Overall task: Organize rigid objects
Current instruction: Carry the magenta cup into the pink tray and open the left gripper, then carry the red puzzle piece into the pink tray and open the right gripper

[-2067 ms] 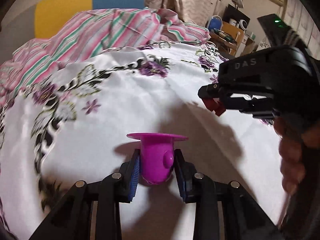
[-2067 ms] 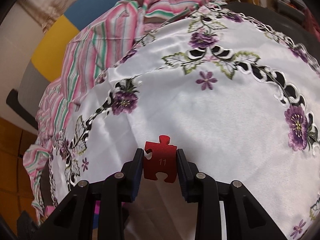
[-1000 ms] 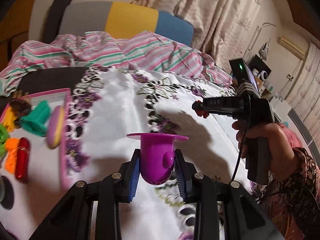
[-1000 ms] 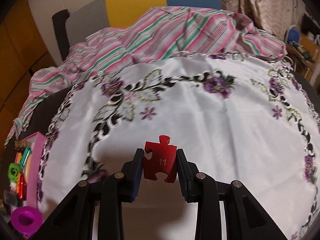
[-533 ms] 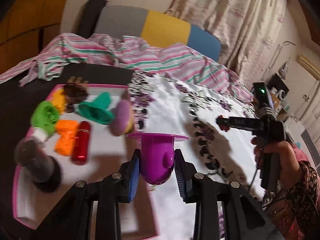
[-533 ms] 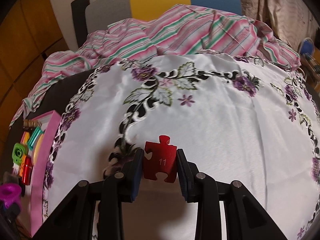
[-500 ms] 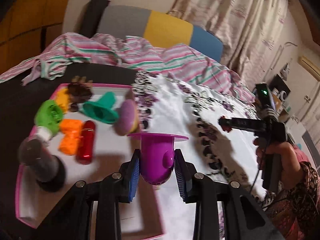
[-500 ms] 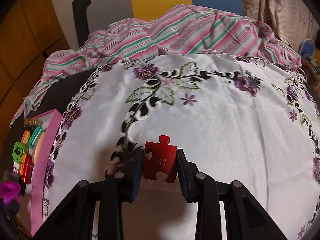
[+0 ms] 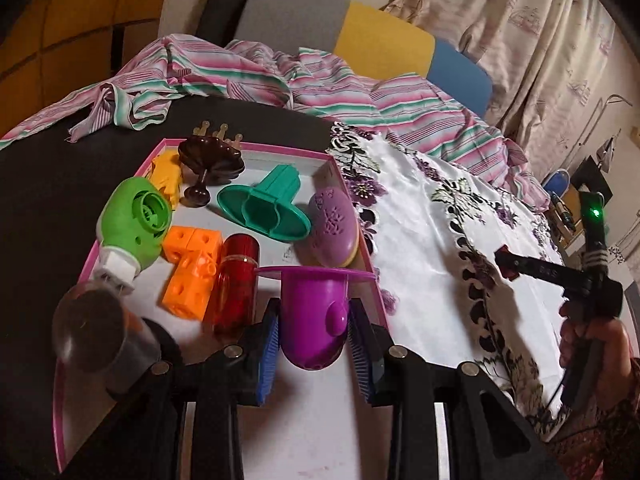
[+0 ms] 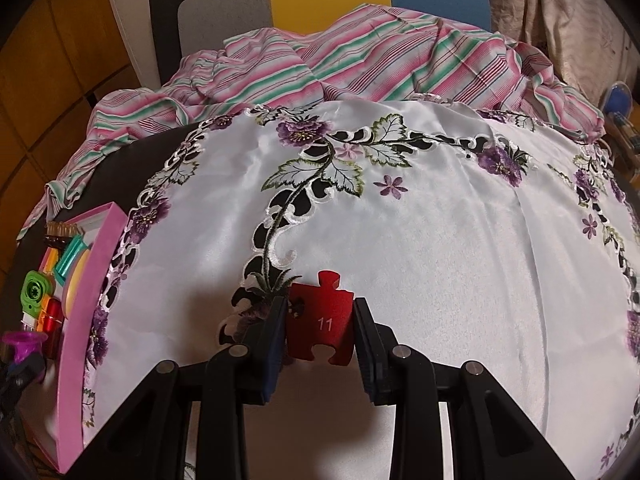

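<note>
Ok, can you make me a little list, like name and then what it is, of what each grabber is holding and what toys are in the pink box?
left gripper: shut on purple cup, over the box
right gripper: shut on red puzzle piece marked 11, over the flowered cloth
pink box: green toy, orange blocks, red cylinder, teal funnel shape, lilac oval, brown stand

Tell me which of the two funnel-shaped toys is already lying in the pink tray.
The teal funnel: it lies on its side in the pink tray, while the purple funnel is gripped in the left tongs.
</note>
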`<state>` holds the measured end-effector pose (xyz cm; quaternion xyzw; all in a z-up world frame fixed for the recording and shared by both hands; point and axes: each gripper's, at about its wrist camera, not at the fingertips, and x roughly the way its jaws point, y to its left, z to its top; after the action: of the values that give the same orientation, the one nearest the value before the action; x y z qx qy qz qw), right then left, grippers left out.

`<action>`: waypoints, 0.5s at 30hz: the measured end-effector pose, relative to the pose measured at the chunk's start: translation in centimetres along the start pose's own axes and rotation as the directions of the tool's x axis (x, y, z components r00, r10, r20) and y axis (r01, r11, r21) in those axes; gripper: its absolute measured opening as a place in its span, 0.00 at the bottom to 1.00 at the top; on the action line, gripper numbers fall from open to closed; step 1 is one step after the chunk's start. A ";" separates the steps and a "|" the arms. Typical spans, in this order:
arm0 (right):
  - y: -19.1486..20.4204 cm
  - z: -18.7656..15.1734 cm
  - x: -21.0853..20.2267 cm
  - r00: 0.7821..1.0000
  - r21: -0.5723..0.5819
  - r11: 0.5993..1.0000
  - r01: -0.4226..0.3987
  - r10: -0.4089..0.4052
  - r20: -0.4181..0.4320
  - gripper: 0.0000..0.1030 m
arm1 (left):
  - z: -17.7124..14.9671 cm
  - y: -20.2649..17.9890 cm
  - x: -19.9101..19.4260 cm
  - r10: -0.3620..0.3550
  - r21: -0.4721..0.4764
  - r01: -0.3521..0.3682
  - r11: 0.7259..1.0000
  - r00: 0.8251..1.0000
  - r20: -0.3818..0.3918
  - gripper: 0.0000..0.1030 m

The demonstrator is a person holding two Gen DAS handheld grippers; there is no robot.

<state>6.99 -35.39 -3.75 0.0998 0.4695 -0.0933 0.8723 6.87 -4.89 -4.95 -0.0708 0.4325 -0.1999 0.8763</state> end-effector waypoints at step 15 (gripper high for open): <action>0.1 0.0 -0.4 1.000 0.013 1.000 -0.023 0.023 0.018 0.32 | -1.6 -0.1 -2.5 -0.008 -0.008 0.008 1.000 0.999 0.044 0.47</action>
<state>6.83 -35.27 -3.36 0.1101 0.4597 -0.0871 0.8769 4.23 -3.87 -4.07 -0.0805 0.4134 -0.2001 0.8846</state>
